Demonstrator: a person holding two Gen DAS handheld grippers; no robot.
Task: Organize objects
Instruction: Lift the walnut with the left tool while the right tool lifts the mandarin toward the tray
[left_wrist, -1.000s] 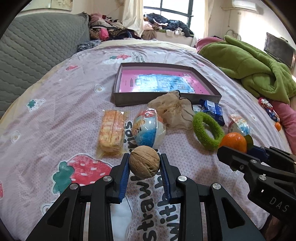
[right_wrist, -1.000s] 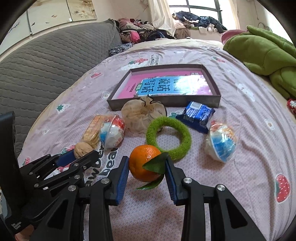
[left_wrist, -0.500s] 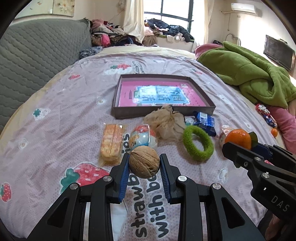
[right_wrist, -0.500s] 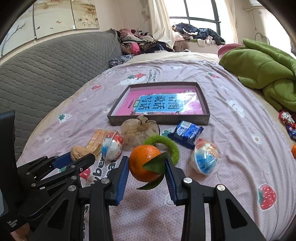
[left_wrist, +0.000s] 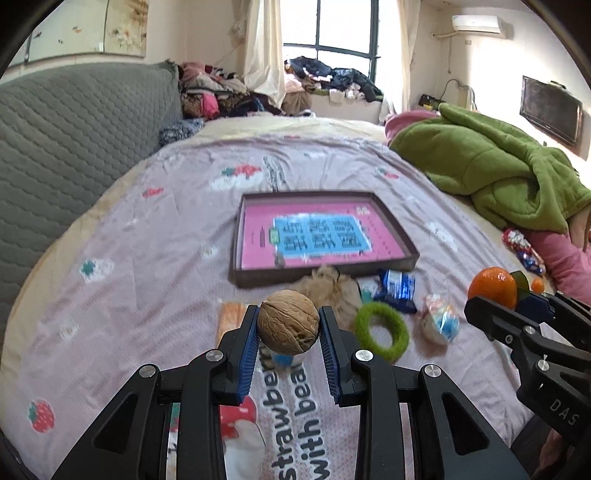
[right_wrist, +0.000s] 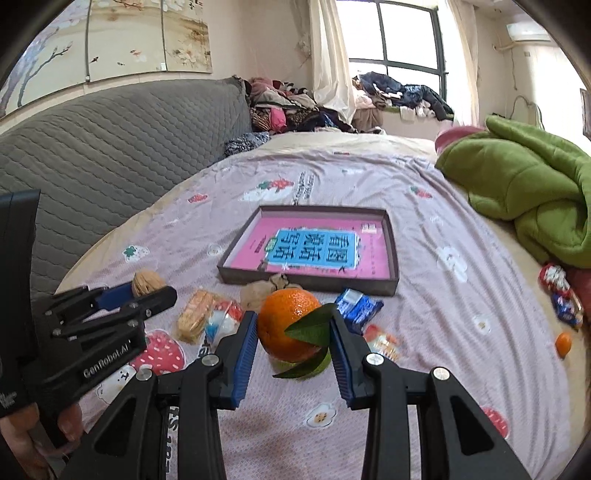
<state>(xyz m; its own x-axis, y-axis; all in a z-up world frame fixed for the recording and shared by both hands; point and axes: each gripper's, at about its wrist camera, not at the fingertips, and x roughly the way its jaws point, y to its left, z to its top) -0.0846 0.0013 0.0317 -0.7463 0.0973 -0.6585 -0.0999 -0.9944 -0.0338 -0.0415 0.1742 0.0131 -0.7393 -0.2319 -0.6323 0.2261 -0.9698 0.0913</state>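
Both tools rose: left tool grips wrinkly walnut, right tool grips leafy orange.

From my left wrist camera, the round brown walnut hides most of a blue-and-white wrapped ball beneath it. The orange leafy mandarin covers the fuzzy green ring. The print on the small blue snack packet is too blurred to read.
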